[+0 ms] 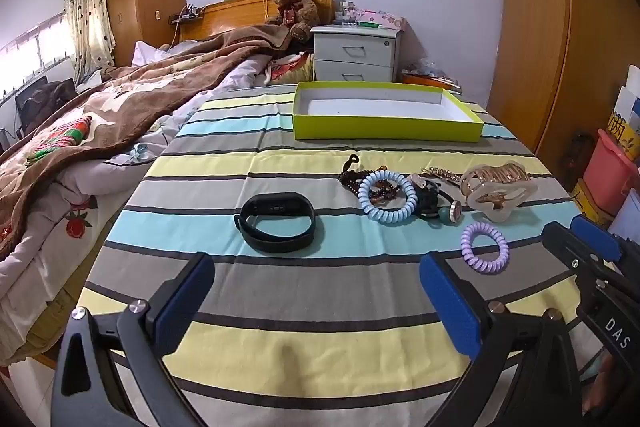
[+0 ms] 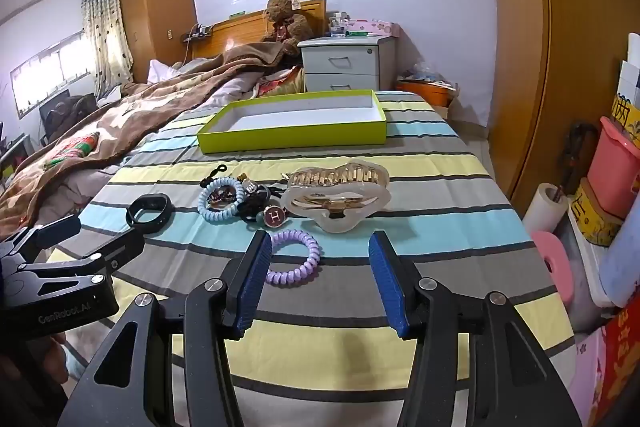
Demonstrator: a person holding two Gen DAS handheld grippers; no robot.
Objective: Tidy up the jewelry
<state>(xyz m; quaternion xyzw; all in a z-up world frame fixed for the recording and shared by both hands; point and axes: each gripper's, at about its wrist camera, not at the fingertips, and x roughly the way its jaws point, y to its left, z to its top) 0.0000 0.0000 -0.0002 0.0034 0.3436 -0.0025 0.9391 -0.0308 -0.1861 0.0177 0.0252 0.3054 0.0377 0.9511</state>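
On the striped cloth lie a black wristband (image 1: 276,223) (image 2: 149,213), a blue coil hair tie (image 1: 387,195) (image 2: 220,201) over dark beads, a round charm marked H (image 2: 276,215), a large translucent hair claw (image 1: 496,189) (image 2: 338,189) and a purple coil hair tie (image 1: 484,247) (image 2: 294,259). A shallow lime-green box (image 1: 384,127) (image 2: 296,137) stands behind them. My left gripper (image 1: 316,271) hangs open just short of the wristband. My right gripper (image 2: 318,251) is open too, the purple tie by its left finger, nothing held.
A bed with a brown blanket (image 1: 120,107) borders the table's left side. Behind the box stands a white nightstand (image 1: 356,55). Wooden wardrobe doors (image 1: 560,27) and stacked tubs and a paper roll (image 2: 600,187) crowd the right side.
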